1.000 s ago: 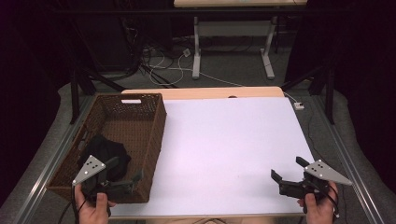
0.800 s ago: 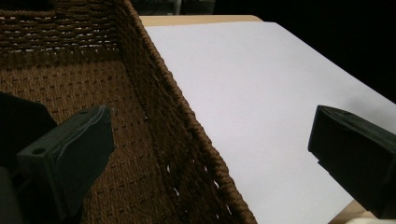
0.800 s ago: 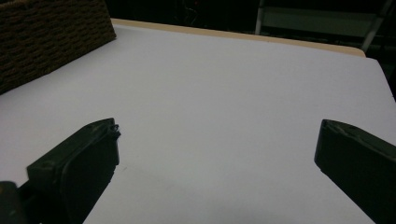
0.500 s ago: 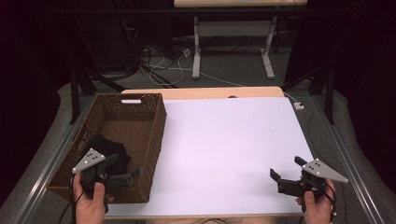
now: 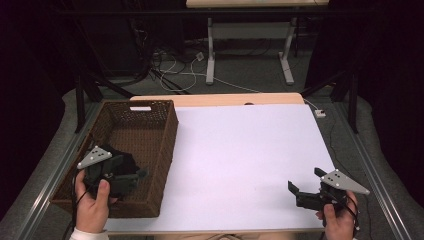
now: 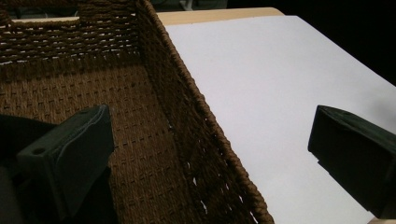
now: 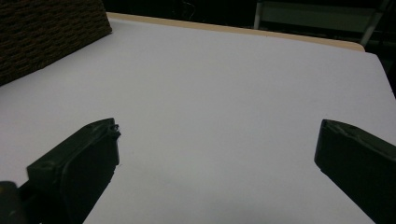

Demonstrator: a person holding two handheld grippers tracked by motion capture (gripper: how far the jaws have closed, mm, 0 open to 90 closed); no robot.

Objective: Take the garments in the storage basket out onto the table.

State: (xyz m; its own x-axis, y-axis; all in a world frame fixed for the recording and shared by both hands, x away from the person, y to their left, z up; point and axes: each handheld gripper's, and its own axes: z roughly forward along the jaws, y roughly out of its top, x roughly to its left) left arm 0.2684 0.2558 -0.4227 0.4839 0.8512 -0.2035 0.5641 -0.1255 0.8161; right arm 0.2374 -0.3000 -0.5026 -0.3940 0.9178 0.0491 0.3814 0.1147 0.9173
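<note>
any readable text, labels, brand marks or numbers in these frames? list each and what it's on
None readable.
Wicker basket: no tag or print; the pale patch at its far wall looks like a handle cut-out, not a label.
White table surface: blank.
Left tool and right tool: no markings visible on the jaws or on the grey plates in the high view.
Small white thing at the table's far right corner: too small to read.

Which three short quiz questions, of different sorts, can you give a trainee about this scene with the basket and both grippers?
1. True or false: the left gripper is over the brown woven wicker basket.
2. Which lies in the basket: A) a dark, black cloth-like item; B) a red cup?
3. Fill in: the fingers of the right gripper over the white rectangular table surface are ____.

Key: 1 true; 2 A; 3 open.
</note>
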